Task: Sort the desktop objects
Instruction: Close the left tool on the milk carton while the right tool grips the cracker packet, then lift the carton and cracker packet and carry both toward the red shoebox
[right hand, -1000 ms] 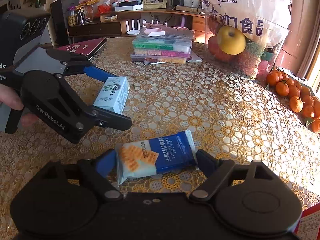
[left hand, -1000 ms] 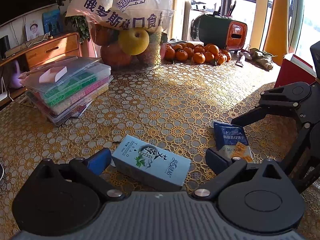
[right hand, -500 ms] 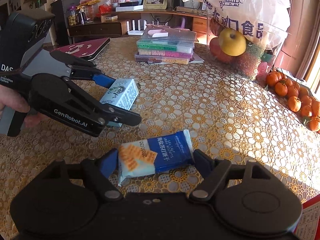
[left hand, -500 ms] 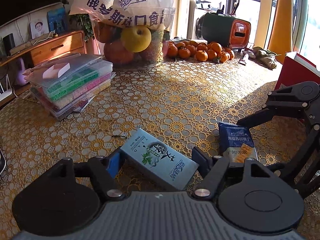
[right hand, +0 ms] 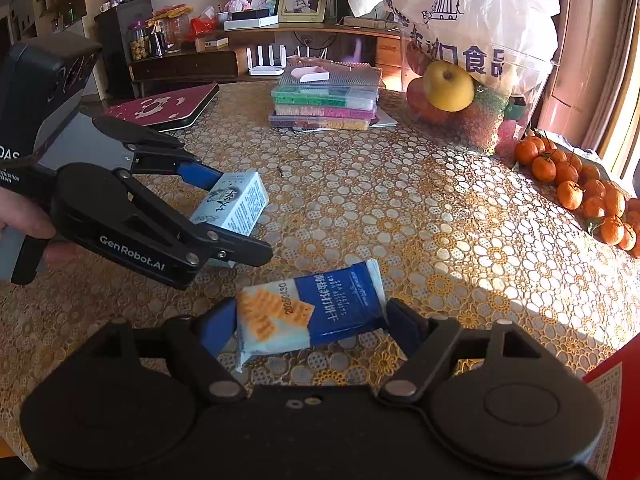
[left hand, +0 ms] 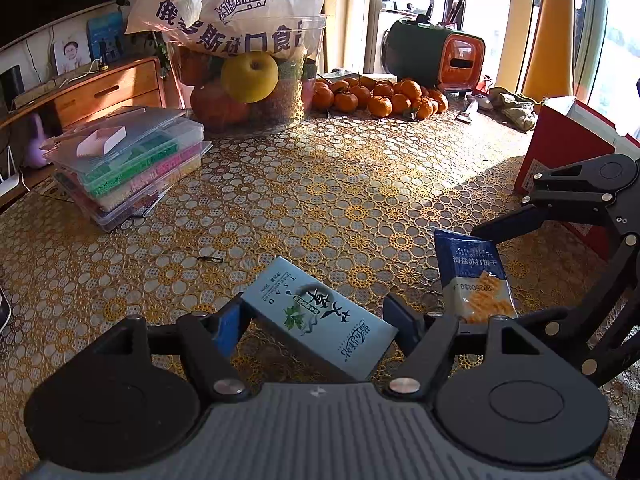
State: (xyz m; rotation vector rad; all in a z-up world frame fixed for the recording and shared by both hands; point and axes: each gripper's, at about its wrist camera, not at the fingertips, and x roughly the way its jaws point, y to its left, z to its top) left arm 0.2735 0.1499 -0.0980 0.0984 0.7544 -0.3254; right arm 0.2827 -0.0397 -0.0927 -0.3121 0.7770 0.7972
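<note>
The tabletop [left hand: 320, 200] carries a glossy cover printed with a repeating gold floral lace pattern.

Left gripper [left hand: 312, 326]: the jaws are clamped on a rectangular pale-blue cardboard box [left hand: 316, 316], lower centre of the left wrist frame. The blue pads [left hand: 226, 328] press the box's two long sides. The box is tilted, its far end raised off the tabletop, as the right wrist frame shows at middle left [right hand: 232, 204]. A hand [right hand: 24, 224] grips the gripper's handle at the left edge of that frame.

Right gripper [right hand: 310, 324]: the jaws are closed on a flat, soft plastic cracker packet [right hand: 312, 316], lower centre of the right wrist frame. The packet is blue at one end and white with an orange cracker print at the other. Each pad touches one end of the packet. Whether the packet is clear of the tabletop cannot be told.

Background items:
- Stack of clear plastic bead boxes [left hand: 128, 164] with green, pink and yellow contents, middle left of the left wrist frame.
- Clear round tub of fruit [left hand: 248, 88] under a crinkled white plastic bag [left hand: 228, 4], upper centre.
- Pile of small oranges [left hand: 380, 96] to the right of the tub.
- Red carton [left hand: 568, 152] at the right edge.
</note>
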